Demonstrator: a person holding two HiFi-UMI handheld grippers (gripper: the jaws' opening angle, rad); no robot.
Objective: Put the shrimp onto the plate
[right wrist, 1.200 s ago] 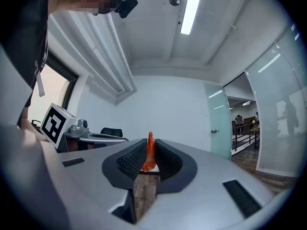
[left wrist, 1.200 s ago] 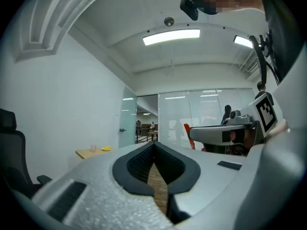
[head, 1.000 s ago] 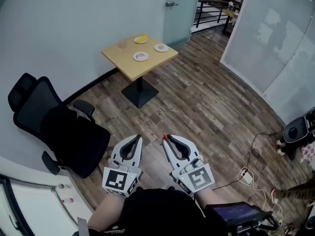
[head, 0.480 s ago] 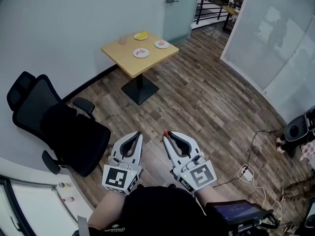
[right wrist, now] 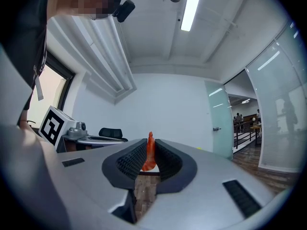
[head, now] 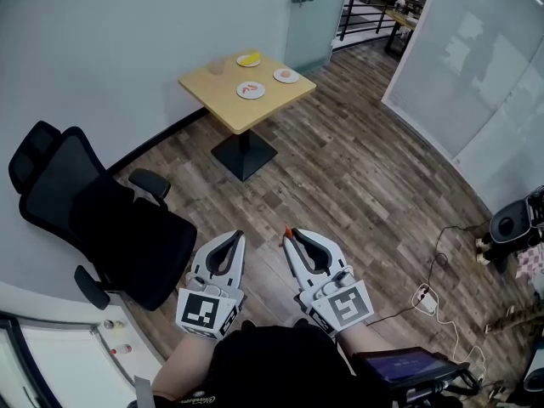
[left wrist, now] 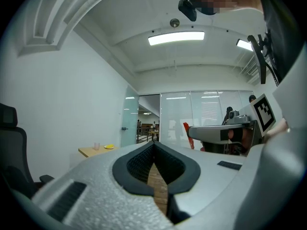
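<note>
An orange shrimp [right wrist: 149,153] is pinched between the tips of my right gripper [head: 289,236], which is shut on it; its tip [head: 287,230] pokes out in the head view. My left gripper [head: 235,238] is shut and holds nothing, level beside the right one, both low in front of the person's body. Far ahead stands a small wooden table [head: 229,100] with three plates: one with a red piece [head: 251,90], one with a yellow item [head: 249,59], and one at the right [head: 286,76]. A pale cup [head: 218,66] stands on the table too.
A black office chair [head: 93,219] stands left of the grippers against the white wall. Wooden floor [head: 357,177] stretches between me and the table. Cables and a power strip [head: 422,300] lie at the right, a glass door [head: 306,15] behind the table.
The table has drifted slightly right and closer in the head view; both grippers keep their pose, the right one still holding the shrimp.
</note>
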